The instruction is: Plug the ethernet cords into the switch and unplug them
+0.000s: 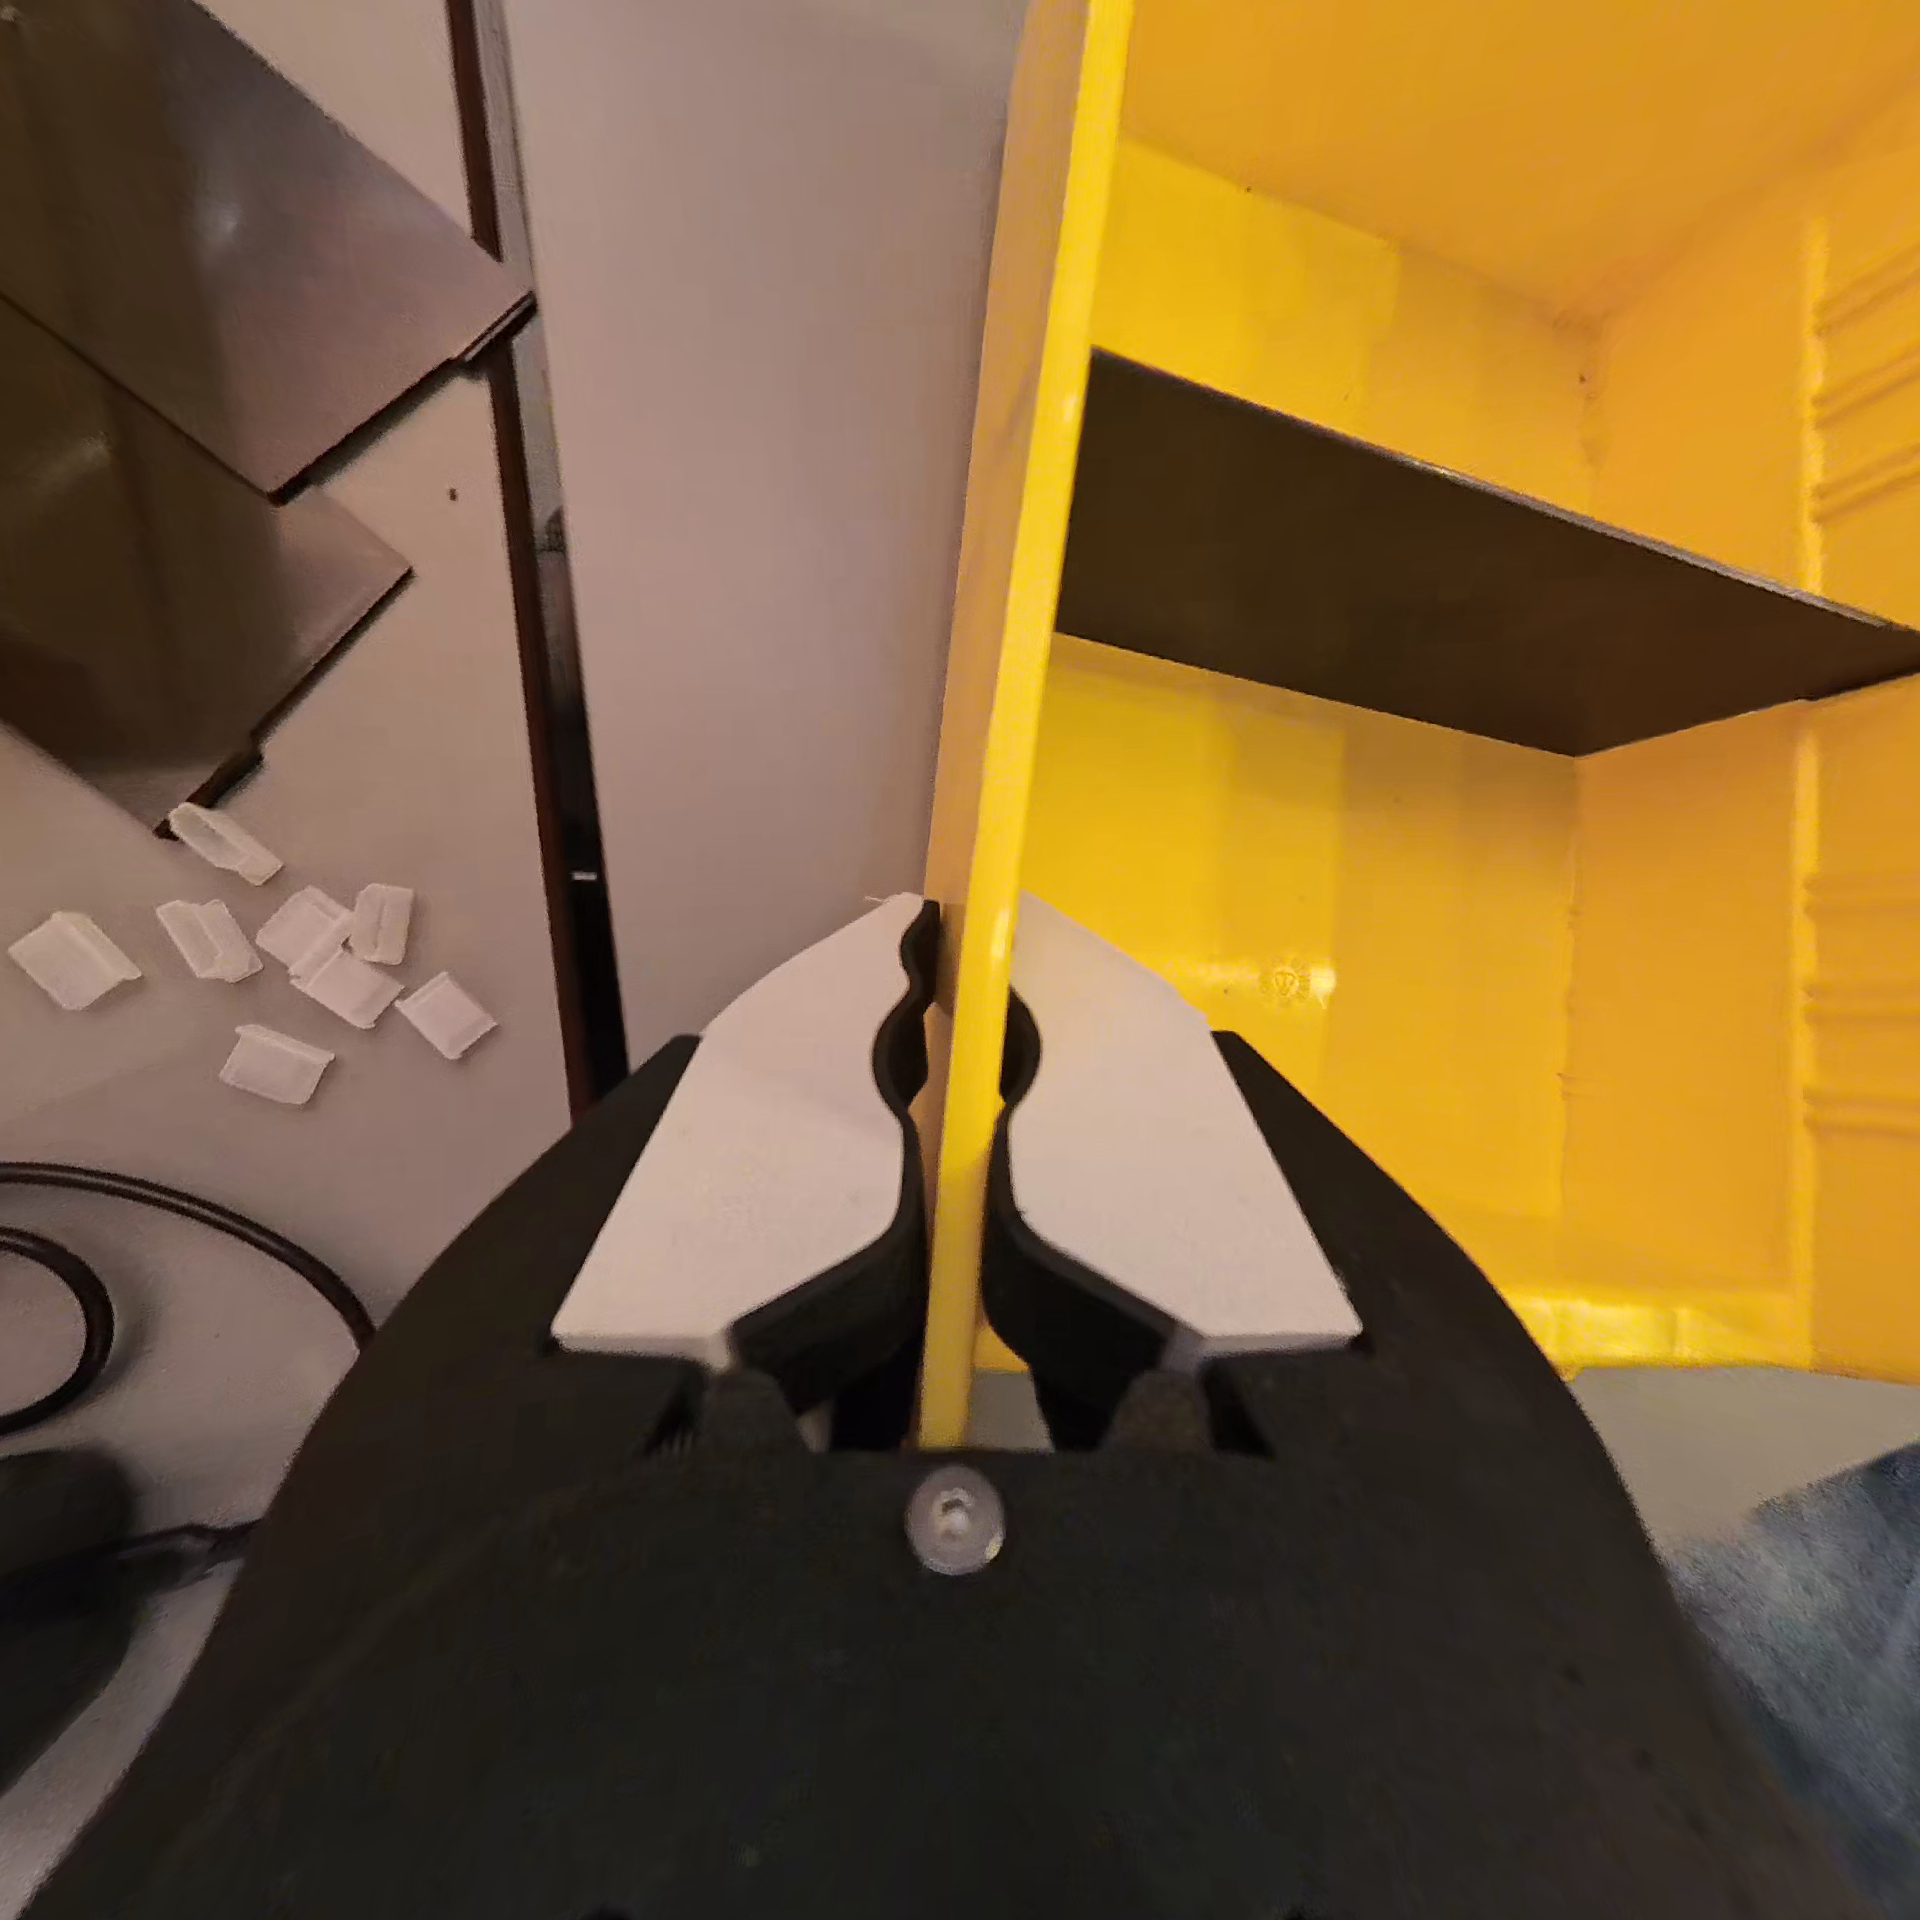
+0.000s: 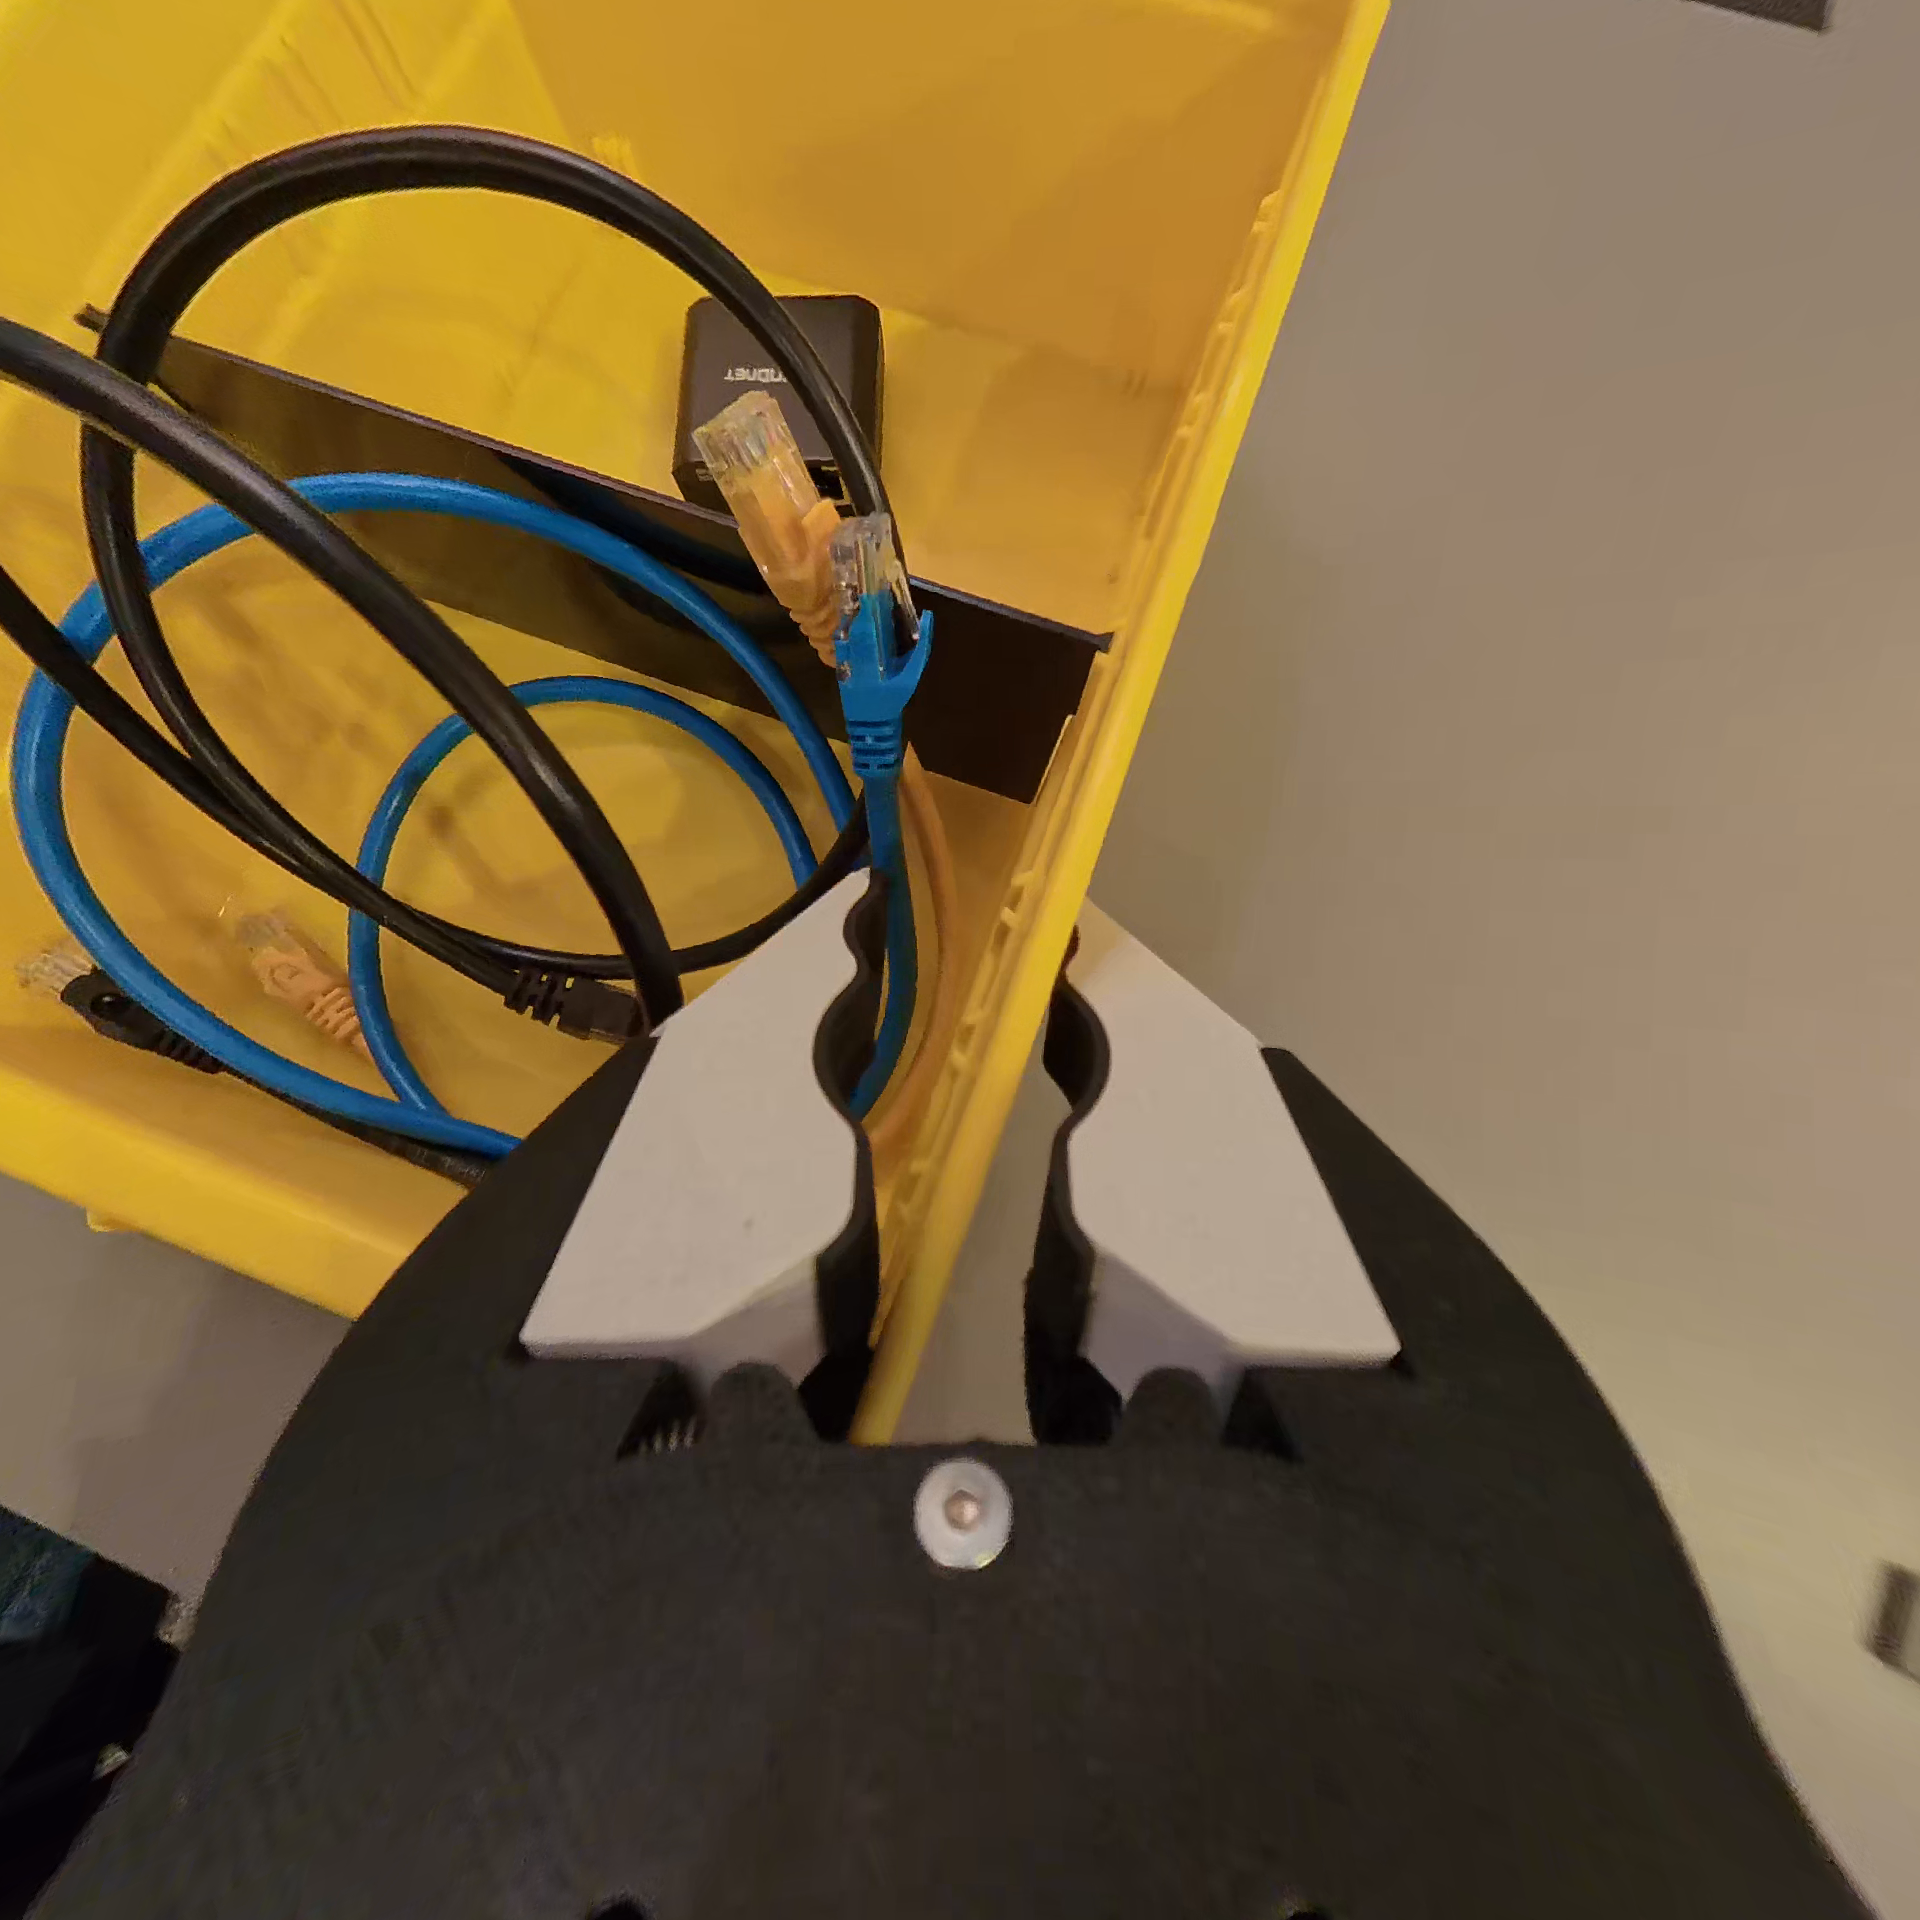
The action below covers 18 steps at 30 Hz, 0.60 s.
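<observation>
A small black switch (image 2: 779, 384) sits in the yellow bin (image 2: 1174, 520), behind a black divider (image 2: 561, 571). A blue ethernet cord (image 2: 878, 675) and an orange one (image 2: 774, 509) stand with their clear plugs up, just in front of the switch and not plugged in. A black cable (image 2: 416, 644) loops over them. My right gripper (image 2: 971, 914) is open and straddles the bin's right wall; the blue and orange cords run between its inner finger and the wall. My left gripper (image 1: 971, 935) is shut on the bin's left wall (image 1: 997, 727).
Another orange plug (image 2: 301, 987) and black plugs (image 2: 582, 1013) lie on the bin floor. Outside the bin's left side are several small white plastic pieces (image 1: 312, 956), dark metal plates (image 1: 156, 416), a dark upright post (image 1: 530, 623) and a black cable loop (image 1: 260, 1236). There is about 90 cm between the tips of the two grippers.
</observation>
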Each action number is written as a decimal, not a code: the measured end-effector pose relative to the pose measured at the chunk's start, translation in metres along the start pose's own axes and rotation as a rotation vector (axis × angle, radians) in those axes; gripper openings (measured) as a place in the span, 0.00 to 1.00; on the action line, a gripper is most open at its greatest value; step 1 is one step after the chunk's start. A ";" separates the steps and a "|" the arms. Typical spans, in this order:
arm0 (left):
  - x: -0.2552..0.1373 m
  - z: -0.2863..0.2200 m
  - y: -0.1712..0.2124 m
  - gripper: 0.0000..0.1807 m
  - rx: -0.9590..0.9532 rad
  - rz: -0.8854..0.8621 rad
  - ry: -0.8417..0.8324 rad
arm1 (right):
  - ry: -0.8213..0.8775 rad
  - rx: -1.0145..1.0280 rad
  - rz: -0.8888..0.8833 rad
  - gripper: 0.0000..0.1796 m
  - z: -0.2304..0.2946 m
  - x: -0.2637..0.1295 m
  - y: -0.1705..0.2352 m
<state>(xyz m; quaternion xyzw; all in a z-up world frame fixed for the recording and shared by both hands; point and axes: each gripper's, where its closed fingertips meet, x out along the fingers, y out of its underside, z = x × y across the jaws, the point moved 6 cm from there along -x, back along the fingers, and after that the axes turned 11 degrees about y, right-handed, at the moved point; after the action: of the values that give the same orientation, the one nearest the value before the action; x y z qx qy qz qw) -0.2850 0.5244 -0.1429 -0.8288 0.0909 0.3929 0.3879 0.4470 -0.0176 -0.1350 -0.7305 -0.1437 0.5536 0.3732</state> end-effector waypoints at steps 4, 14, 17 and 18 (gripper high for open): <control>-0.009 -0.016 -0.008 0.03 0.024 -0.008 -0.018 | -0.085 -0.010 -0.060 0.18 0.059 0.016 -0.023; -0.064 -0.041 -0.032 0.03 0.062 -0.205 -0.003 | -0.343 0.028 -0.085 0.38 0.244 0.049 -0.080; -0.078 -0.043 -0.035 0.03 0.054 -0.250 0.008 | -0.471 0.043 -0.069 0.48 0.305 0.056 -0.092; -0.082 -0.042 -0.035 0.03 0.043 -0.258 0.014 | -0.501 0.045 -0.059 0.51 0.326 0.059 -0.095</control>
<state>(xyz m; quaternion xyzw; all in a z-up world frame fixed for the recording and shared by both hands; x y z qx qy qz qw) -0.2996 0.5052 -0.0476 -0.8279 -0.0055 0.3318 0.4522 0.1882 0.2097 -0.1445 -0.5577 -0.2406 0.7092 0.3580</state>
